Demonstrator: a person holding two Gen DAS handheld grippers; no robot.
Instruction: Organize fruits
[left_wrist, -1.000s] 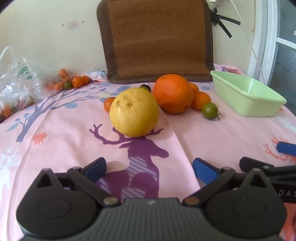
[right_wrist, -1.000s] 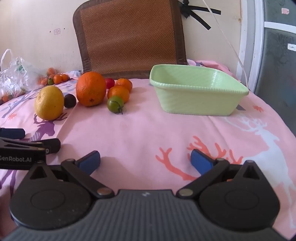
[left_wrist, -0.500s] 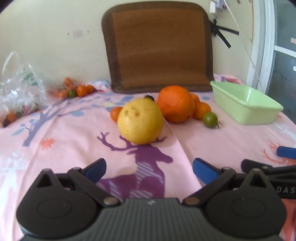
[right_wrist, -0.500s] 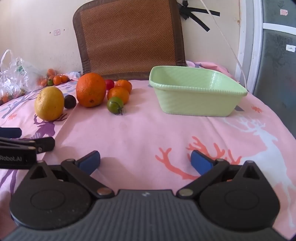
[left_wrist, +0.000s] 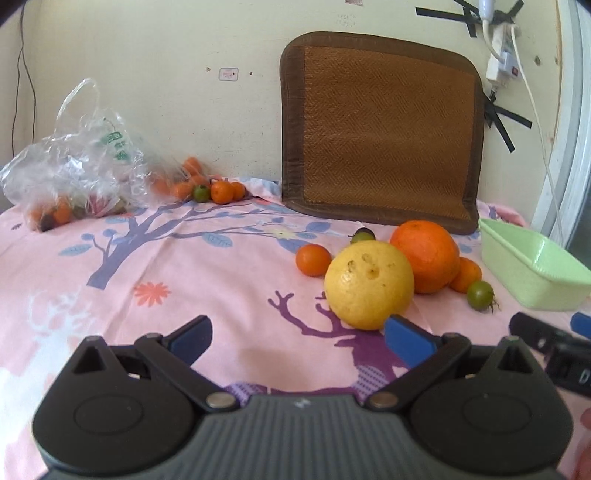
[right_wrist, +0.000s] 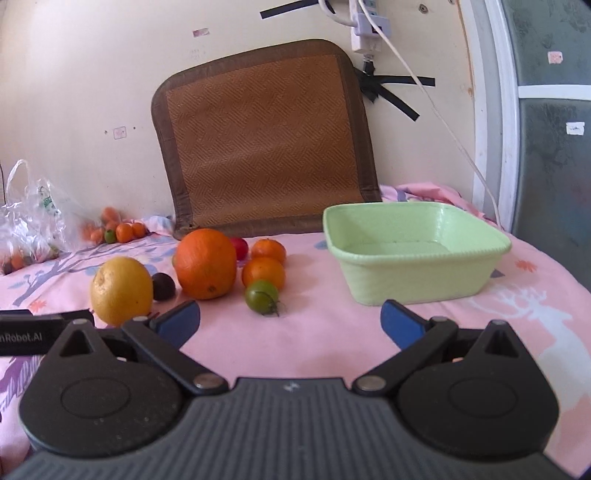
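Fruit sits clustered on our pink cloth (right_wrist: 317, 343): yellow citrus (left_wrist: 369, 284) nearest, big orange (right_wrist: 205, 263) behind it, green tomato (right_wrist: 262, 296) to the right. We hold left gripper (left_wrist: 299, 338) and right gripper (right_wrist: 290, 325) spread wide, empty. Farther right sits the green basin (right_wrist: 417, 275).

L tongs (left_wrist: 299, 338) wide open, empty, held low & level. R tongs (right_wrist: 290, 323) same: jaws apart, nothing gripped.

The left gripper (right_wrist: 44, 328), at the left edge of the right wrist view, bears white lettering that reads "nRobot.AI", its start cut off.
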